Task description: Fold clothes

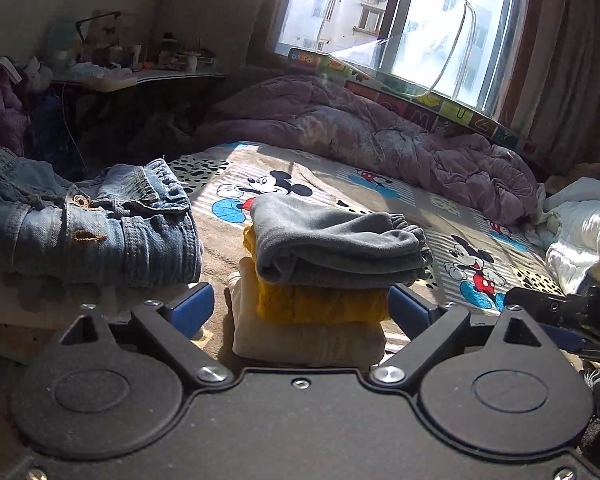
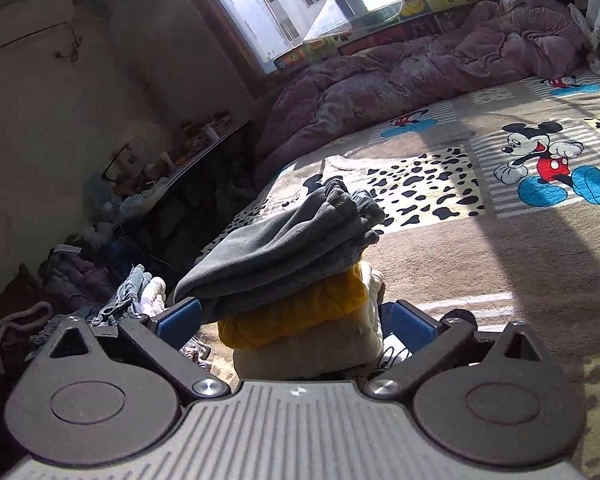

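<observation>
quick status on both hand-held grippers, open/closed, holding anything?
Left hand-held gripper: open, empty, at the folded clothes stack.
Right hand-held gripper: open, empty, at the same stack.

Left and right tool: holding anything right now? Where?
Nothing held. Left tool and right tool are both open, straddling the folded stack, pads clear of the cloth.

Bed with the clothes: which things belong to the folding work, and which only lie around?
For the job:
- grey garment, top of the stack
- yellow knit
- cream garment
- denim clothes
- left gripper, open
- right gripper, open

Lying about:
- purple quilt
- cluttered desk
- white bedding
</observation>
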Available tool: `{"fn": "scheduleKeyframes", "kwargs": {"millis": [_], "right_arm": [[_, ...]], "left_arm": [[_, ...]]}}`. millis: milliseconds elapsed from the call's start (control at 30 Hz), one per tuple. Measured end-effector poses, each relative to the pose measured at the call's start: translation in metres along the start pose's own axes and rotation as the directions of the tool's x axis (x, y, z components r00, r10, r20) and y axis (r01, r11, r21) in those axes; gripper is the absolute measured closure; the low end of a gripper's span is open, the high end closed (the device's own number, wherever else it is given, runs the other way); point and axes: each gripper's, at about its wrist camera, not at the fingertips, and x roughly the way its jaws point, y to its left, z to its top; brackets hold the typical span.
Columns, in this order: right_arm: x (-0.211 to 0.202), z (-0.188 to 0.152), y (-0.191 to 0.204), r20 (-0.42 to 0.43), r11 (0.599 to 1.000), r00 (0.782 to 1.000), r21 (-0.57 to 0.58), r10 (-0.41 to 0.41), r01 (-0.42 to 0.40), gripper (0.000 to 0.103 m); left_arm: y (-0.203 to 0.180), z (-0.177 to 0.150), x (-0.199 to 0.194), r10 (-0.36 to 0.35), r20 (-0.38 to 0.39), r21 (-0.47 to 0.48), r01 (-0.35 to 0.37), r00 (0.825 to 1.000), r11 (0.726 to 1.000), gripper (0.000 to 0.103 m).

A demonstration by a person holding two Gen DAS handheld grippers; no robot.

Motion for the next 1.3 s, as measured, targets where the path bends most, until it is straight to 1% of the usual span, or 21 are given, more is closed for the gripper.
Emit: {"fn": "scheduleKeyframes", "kwargs": {"millis": [33,133,200,300,367,500,567,833,933,1300], "right_arm": [[-0.009,0.001,0.006,0.004,1.000,1.000,-0.025,-0.013,0.013,0.001],[-0.032,0.004,0.025,0.010,0.992,0.997,-0.098,-0.077,0.078,0.001],[-0.046,0.003,0.036,0.006,0.982,0.992,-0.141,-0.129,0.128,0.001],[-0.058,0.000,0.044,-0.012,0.970,0.984,-0.173,-0.175,0.171,0.001],[-0.065,-0.003,0.048,-0.021,0.963,0.979,-0.185,-0.202,0.195,0.001],[-0.074,-0.011,0.055,-0.035,0.957,0.976,-0.206,-0.217,0.205,0.001],[-0.078,-0.015,0.058,-0.043,0.954,0.974,-0.216,-0.224,0.210,0.001],[-0.093,-0.025,0.070,-0.035,0.936,0.967,-0.261,-0.254,0.236,0.001],[-0.097,-0.028,0.074,-0.036,0.932,0.965,-0.271,-0.259,0.240,0.001],[-0.119,-0.040,0.088,-0.025,0.929,0.965,-0.277,-0.263,0.246,0.001]], "left_arm": [[-0.003,-0.001,-0.007,0.013,-0.009,0.013,-0.013,1.000,1.000,0.001],[-0.012,-0.005,-0.021,0.041,-0.035,0.065,-0.038,0.999,0.997,0.000],[-0.015,-0.007,-0.030,0.068,-0.030,0.088,-0.065,0.997,0.994,0.000],[-0.022,-0.007,-0.044,0.114,-0.004,0.116,-0.112,0.994,0.987,0.000],[-0.027,-0.007,-0.053,0.121,0.005,0.143,-0.120,0.993,0.982,0.000],[-0.037,-0.006,-0.066,0.122,0.008,0.180,-0.122,0.992,0.976,0.000],[-0.038,-0.007,-0.072,0.139,0.018,0.180,-0.140,0.990,0.974,0.000],[-0.039,-0.016,-0.094,0.158,0.024,0.173,-0.160,0.987,0.972,0.000],[-0.039,-0.015,-0.100,0.148,0.014,0.163,-0.149,0.989,0.975,0.000],[-0.041,-0.021,-0.122,0.155,0.024,0.173,-0.156,0.988,0.972,0.000]]}}
